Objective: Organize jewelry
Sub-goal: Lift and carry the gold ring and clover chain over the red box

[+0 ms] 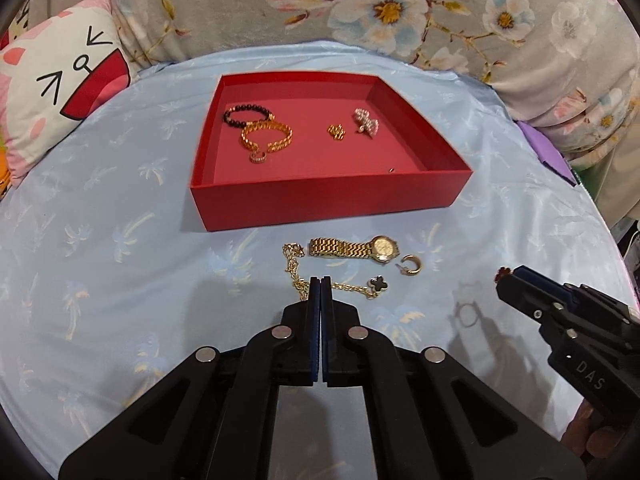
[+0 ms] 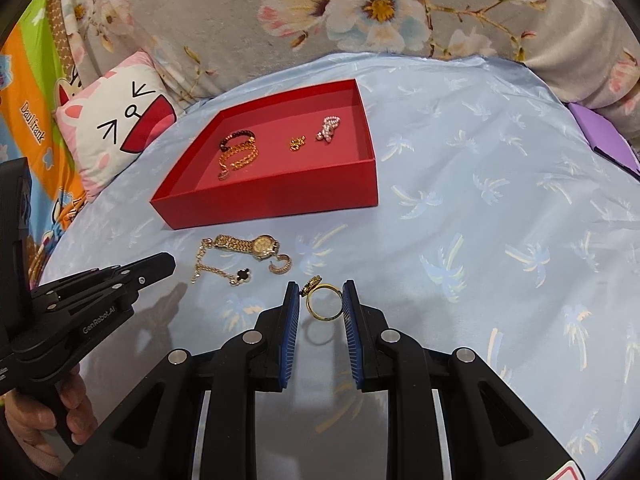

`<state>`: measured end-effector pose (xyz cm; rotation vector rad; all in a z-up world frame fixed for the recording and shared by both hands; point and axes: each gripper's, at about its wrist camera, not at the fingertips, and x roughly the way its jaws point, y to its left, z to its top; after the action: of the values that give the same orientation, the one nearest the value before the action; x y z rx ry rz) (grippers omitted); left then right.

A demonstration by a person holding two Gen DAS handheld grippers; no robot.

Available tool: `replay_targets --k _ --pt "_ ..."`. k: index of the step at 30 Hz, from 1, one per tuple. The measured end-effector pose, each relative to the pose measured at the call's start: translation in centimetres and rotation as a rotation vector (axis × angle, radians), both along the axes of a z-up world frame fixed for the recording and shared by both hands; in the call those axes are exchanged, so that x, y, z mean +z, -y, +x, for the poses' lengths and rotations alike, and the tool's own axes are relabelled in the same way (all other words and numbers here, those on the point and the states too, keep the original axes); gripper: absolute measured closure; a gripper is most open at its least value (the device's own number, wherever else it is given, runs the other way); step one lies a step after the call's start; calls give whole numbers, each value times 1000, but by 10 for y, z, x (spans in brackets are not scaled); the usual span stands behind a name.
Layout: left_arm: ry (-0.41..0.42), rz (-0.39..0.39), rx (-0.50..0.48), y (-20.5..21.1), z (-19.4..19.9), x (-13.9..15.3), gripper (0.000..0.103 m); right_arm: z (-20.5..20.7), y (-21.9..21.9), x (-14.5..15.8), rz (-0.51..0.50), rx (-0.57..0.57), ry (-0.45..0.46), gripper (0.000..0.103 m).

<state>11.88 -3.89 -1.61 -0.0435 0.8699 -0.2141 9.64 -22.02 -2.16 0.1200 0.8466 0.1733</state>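
Right wrist view: right gripper (image 2: 323,300) clamps a gold ring (image 2: 323,303); carry it level over the red box's (image 2: 280,192) near wall. Left gripper (image 1: 320,288) is closed, empty.

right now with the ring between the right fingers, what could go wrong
1. The gold ring sits upright between only the tips of the right gripper; it could twist and drop onto the cloth.
2. It must clear the red tray wall, or it may catch.

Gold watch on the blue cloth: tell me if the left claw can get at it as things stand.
Probably yes. The gold watch lies in the open just beyond the shut left claw, with only the gold clover chain between; the claw must open first.
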Motion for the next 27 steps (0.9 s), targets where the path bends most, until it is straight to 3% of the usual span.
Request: replay_targets --k 15,21,27 --pt "141 -24 27 -16 -29 74 103 -23 -11 40 2 33 85 82" --pt "163 -39 55 -33 -32 85 103 -25 -13 43 1 40 94 82" --pt "139 -50 61 -37 -29 79 103 -26 -13 39 5 42 83 82"
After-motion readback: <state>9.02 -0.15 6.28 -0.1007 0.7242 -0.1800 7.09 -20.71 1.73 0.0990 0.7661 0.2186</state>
